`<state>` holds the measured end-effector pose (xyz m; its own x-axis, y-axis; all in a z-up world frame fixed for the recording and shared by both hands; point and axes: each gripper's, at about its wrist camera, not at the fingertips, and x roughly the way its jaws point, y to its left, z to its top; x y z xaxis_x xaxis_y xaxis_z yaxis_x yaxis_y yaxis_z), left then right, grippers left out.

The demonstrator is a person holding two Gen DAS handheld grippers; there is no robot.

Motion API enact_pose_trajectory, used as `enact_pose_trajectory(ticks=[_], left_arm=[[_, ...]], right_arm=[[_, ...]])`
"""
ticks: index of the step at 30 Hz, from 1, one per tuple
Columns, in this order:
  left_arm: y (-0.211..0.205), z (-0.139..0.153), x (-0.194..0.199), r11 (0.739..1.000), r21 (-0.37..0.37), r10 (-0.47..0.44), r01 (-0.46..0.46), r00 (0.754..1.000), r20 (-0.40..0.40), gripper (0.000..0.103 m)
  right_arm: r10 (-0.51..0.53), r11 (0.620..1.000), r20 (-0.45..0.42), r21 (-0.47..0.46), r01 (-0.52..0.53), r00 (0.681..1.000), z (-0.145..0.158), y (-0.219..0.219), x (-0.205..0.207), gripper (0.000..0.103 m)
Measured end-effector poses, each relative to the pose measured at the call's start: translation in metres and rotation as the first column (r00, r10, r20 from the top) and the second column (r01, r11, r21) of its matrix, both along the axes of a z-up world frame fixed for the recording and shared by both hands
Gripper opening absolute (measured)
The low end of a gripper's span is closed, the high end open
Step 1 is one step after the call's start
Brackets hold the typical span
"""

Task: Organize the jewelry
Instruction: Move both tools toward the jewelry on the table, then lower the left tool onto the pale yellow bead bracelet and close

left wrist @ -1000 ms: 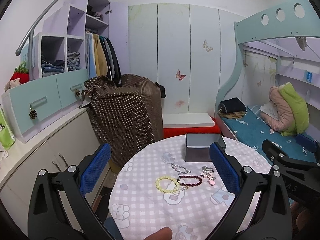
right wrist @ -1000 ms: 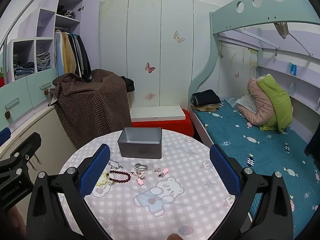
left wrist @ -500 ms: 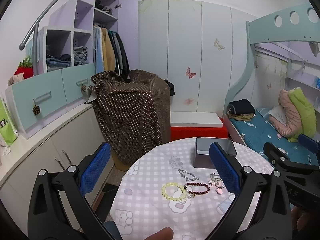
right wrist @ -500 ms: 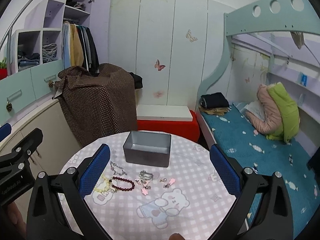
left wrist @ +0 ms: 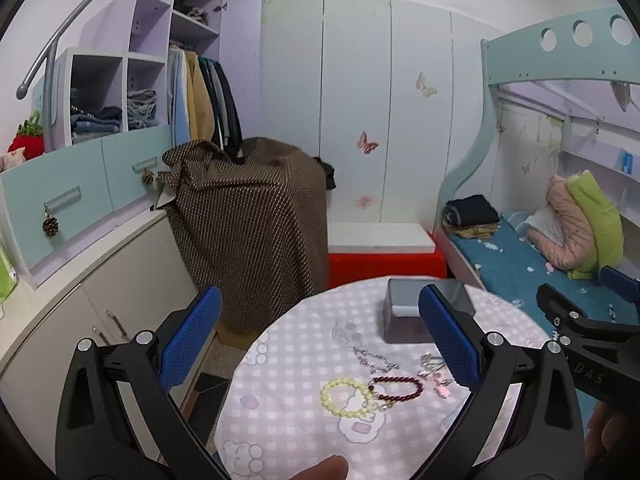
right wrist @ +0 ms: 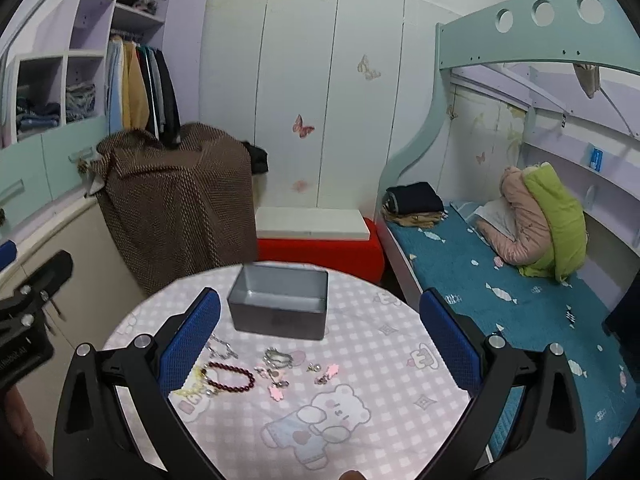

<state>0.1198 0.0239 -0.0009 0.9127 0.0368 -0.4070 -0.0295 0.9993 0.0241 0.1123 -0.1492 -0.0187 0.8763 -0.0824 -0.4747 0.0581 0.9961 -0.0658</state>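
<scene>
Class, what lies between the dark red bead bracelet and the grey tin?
In the left wrist view, a silver chain lies between the dark red bracelet and tin.

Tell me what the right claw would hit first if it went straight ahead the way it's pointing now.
Probably the gray tin box at the far side of the round table; the right claw is open and aimed just above the scattered jewelry. Depth is unclear, so it could pass over the box.

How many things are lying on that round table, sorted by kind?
Bead bracelets: 2, yellow and dark red.
Silver chains: 2, and.
Grey box: 1.
Small pink and silver charms: too tiny to count.
Total: 5, plus charms.
</scene>
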Motion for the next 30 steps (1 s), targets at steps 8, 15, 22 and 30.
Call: enact_pose_trajectory(ticks=[8, 15, 22, 30], left_arm=[[0.006, -0.068, 0.036, 0.999, 0.027, 0.026, -0.021, 0.980, -0.197, 0.098], [0.003, -0.117, 0.056, 0.999, 0.037, 0.028, -0.018, 0.953, -0.303, 0.098], [0.003, -0.167, 0.075, 0.999, 0.045, 0.035, -0.017, 0.909, -0.415, 0.098], [0.011, -0.196, 0.096, 0.998, 0.050, 0.060, -0.041, 0.874, -0.483, 0.098]], right_arm=[[0.018, 1.000, -0.168, -0.002, -0.019, 0.986, -0.052, -0.007, 0.031, 0.096], [0.038, 0.999, -0.268, 0.027, -0.032, 0.963, -0.088, -0.016, 0.051, 0.096], [0.058, 0.998, -0.324, 0.051, -0.043, 0.944, -0.111, -0.019, 0.060, 0.096], [0.067, 0.996, -0.363, 0.072, -0.044, 0.929, -0.128, -0.023, 0.067, 0.096]])
